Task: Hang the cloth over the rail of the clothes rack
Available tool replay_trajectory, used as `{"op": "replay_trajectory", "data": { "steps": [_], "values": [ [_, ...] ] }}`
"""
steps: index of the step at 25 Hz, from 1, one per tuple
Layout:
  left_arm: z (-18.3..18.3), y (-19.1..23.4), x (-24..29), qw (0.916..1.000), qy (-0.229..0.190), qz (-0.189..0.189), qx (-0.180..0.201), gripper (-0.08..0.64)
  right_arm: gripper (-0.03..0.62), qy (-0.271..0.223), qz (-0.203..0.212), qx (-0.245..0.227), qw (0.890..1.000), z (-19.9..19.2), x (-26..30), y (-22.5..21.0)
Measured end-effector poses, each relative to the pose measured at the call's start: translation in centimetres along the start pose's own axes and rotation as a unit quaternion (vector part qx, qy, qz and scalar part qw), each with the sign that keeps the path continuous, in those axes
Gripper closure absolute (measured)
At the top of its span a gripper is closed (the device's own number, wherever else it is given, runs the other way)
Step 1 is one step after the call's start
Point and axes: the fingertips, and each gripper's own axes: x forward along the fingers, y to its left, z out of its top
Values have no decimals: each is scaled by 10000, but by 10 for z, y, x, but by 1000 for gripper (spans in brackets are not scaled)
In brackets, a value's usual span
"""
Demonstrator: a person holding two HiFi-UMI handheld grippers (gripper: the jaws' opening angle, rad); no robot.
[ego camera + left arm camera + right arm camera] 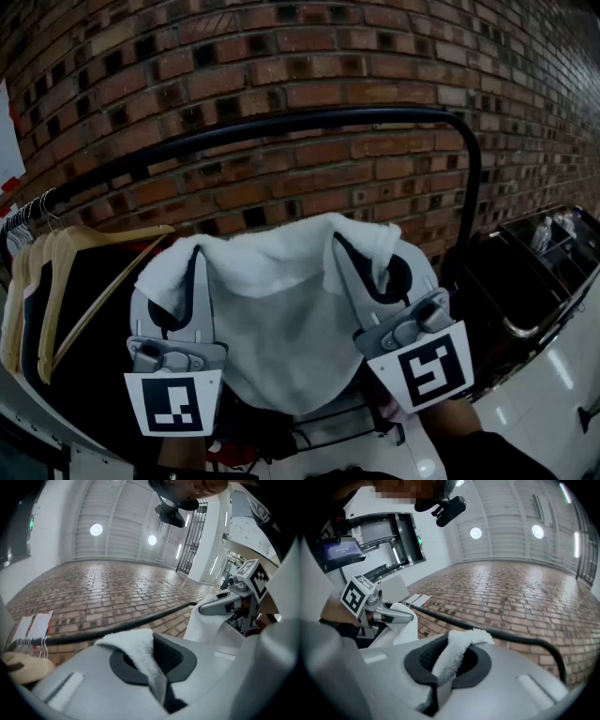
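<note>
left grey plastic two-jaw gripper (180, 281): jaws together on a fold of the white terry cloth (281, 319), pile pinched deep between the black pads (176, 656); tilted upward.

right grey plastic two-jaw gripper (380, 272): likewise clamped on the opposite upper edge, a tuft bulging out above the pads.

between the two grips: hangs as a slack sheet, top edge sagging in a shallow curve, lower hem draping down and toward the viewer.

beyond: curved black metal clothes-rack rail (281, 127), above and behind the cloth; no contact, not yet crossed.

left along the rail: row of pale wooden hangers (66, 272), dark fabric beneath. right end: bends down into a black upright post (472, 187), near the right grip. backdrop: red-brown brick wall (328, 56).

risks, as judged:
(a) lift too low: catches the top edge on the rail's front and bunches instead of crossing.
(b) too little carried over: slides back off the smooth tube on release, most of the weight lying on the near side.
(c) uneven release: drags one corner down, leaves the cloth skewed or falling.
(d) drift left: snags the nearest hanger; drift right: lands on the bend and slips toward the post.
(e) thick pile in the pads: may creep out mid-lift, though both grips look well seated.
</note>
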Motion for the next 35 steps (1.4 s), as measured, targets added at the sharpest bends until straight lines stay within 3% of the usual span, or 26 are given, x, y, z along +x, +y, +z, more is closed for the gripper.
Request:
{"op": "replay_trajectory", "data": {
  "steps": [4, 6, 8, 11, 13, 15, 17, 18, 20, 22, 24, 27, 30, 32, 33, 35],
  "values": [
    [75, 41, 19, 9971, -635, 61, 410, 545, 583, -407, 33, -640, 9971, 64, 25, -37],
    [126, 62, 29, 9904, -1163, 168, 729, 545, 583, -641, 12, -1151, 9913, 100, 39, -58],
    [168, 83, 44, 9796, -1470, 301, 1338, 545, 583, -729, -105, -1711, 9825, 131, 60, -82],
    [194, 114, 89, 9598, -1037, 554, 2550, 546, 583, -661, -290, -2251, 9717, 166, 108, -112],
    [199, 124, 133, 9488, -755, 582, 3012, 545, 583, -666, -132, -2603, 9631, 181, 150, -118],
    [193, 122, 177, 9398, -573, 321, 3355, 545, 583, -252, 180, -3013, 9530, 170, 195, -115],
    [152, 113, 216, 9220, 119, -233, 3864, 545, 583, 631, 627, -3623, 9278, 128, 234, -107],
    [117, 104, 232, 9050, 672, -703, 4142, 545, 583, 1186, 951, -3970, 9052, 96, 250, -100],
    [39, 82, 253, 8600, 1813, -1801, 4418, 545, 583, 2203, 1689, -4431, 8524, 31, 268, -81],
    [-12, 66, 255, 8285, 2524, -2615, 4260, 545, 583, 2821, 2215, -4479, 8190, -7, 269, -68],
    [-47, 57, 250, 8064, 3016, -3195, 3959, 545, 581, 3191, 2608, -4325, 8019, -29, 267, -60],
    [-84, 51, 237, 7870, 3624, -3864, 3162, 543, 581, 3685, 3150, -3714, 7918, -53, 261, -56],
    [-111, 50, 220, 7570, 4185, -4259, 2655, 527, 580, 4096, 3723, -2799, 7843, -73, 249, -49],
    [-124, 44, 209, 7414, 4492, -4531, 2081, 463, 573, 4287, 4030, -2117, 7804, -80, 240, -44],
    [-131, 42, 202, 7323, 4688, -4629, 1721, 407, 532, 4366, 4161, -1778, 7776, -83, 236, -40],
    [-146, 39, 185, 7051, 5110, -4793, 1098, 332, 471, 4501, 4315, -1205, 7725, -88, 231, -37]
  ]
}}
